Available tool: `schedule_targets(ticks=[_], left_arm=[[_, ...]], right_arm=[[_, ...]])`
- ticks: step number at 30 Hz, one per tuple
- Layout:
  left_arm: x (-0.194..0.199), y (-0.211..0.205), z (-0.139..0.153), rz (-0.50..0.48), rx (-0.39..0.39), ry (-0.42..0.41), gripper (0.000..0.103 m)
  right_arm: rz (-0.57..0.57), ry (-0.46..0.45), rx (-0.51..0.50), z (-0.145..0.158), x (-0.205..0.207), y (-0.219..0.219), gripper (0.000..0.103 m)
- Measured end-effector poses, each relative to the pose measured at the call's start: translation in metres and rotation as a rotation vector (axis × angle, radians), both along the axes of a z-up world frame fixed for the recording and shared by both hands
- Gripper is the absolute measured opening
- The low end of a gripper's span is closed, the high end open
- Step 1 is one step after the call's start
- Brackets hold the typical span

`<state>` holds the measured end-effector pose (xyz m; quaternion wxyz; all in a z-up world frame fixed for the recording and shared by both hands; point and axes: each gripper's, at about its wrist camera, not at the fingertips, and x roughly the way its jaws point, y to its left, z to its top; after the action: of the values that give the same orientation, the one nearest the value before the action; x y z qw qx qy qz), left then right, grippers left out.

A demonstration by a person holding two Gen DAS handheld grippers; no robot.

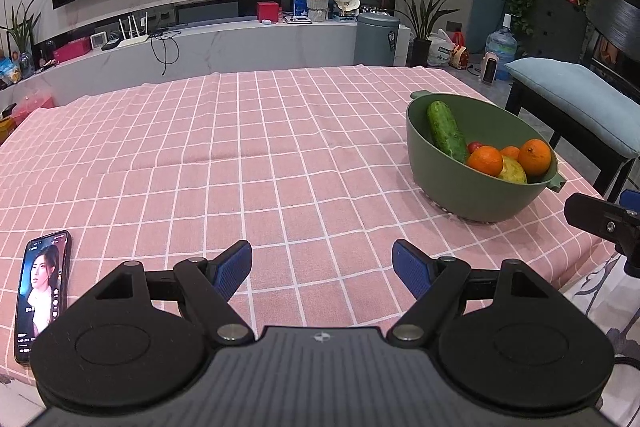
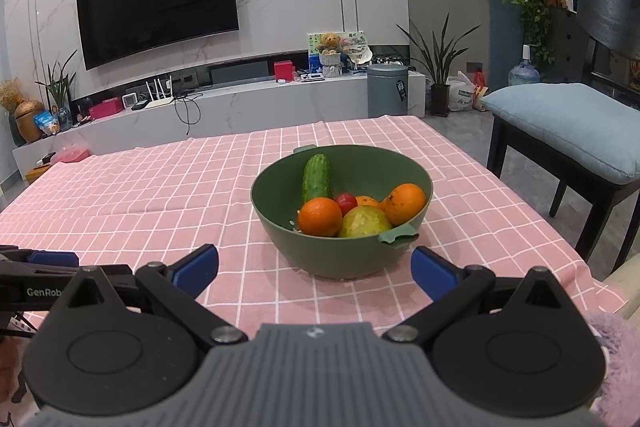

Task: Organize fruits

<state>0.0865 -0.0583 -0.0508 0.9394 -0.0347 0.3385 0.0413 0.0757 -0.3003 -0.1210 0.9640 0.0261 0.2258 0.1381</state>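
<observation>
The fruit sits heaped in a deep sage-green plastic bowl with small tab handles [image 2: 342,211], which stands on the pink cloth toward the table's right side. A long dark-green cucumber [image 2: 317,178] leans upright against the far inner wall, probably because it is too long to lie flat among the rest; two round oranges [image 2: 320,216] flank a dull yellow-green round fruit [image 2: 365,223] at the near side, with a small red tomato-like fruit [image 2: 346,202] and part of a third orange wedged behind them. Everything visible is gathered inside the bowl and no fruit lies loose on the pink white-checked tablecloth [image 1: 240,155]; that fits either produce already collected or a bowl waiting to be sorted out, and the pictures do not settle which. The right gripper [image 2: 314,265] hovers just short of the bowl's near handle, its blue-padded jaws spread wide and holding nothing, the bowl centred between them. The left gripper [image 1: 322,269] hangs well to the bowl's left over bare cloth, likewise wide apart and empty. A black smartphone with a lit screen [image 1: 42,293] lies at the near left edge.
</observation>
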Motion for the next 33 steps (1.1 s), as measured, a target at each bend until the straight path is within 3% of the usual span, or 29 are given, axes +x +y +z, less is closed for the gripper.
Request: schedule_targets(ticks=[33], left_arm=[[-0.0038,-0.0018,0.0004,-0.016,0.008,-0.001,0.094]], right_arm=[[0.003,-0.004,-0.024,0.0019,-0.0028,0.0042,0.099]])
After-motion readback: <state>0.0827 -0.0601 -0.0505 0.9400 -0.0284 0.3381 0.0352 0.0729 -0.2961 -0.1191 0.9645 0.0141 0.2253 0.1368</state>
